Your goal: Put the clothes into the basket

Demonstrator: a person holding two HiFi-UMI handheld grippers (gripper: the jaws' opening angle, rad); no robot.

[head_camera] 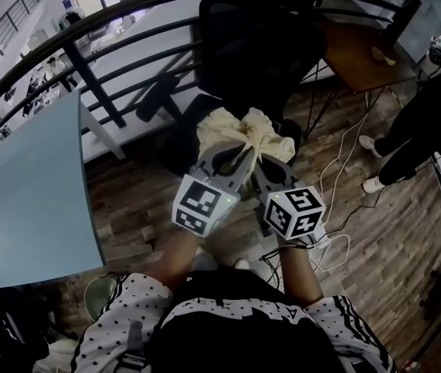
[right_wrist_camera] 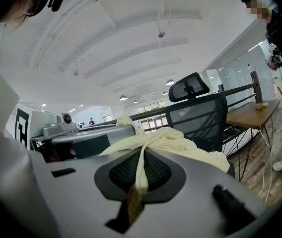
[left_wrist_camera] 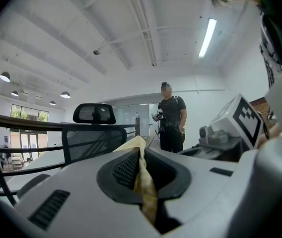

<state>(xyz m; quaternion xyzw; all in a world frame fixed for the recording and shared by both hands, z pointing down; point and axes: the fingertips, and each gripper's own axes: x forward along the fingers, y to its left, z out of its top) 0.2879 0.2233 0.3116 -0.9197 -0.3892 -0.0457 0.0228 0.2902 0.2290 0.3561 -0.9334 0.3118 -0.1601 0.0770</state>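
Left gripper [head_camera: 224,160] fingers [left_wrist_camera: 125,170] are clamped shut on a fold of the crumpled pale yellow fabric garment [head_camera: 245,133], the pinched strip running down the seam between the ribbed black pads. Right gripper [head_camera: 261,168] fingers [right_wrist_camera: 157,171] are closed tight on another fold of it. The rest of the garment is bunched just past both sets of tips, in front of the black mesh office chair [head_camera: 261,49].

Wooden plank floor [head_camera: 383,231] with a black office chair [head_camera: 259,53] standing far, a wooden desk [head_camera: 360,57] far right, white cables [head_camera: 337,162] trailing right
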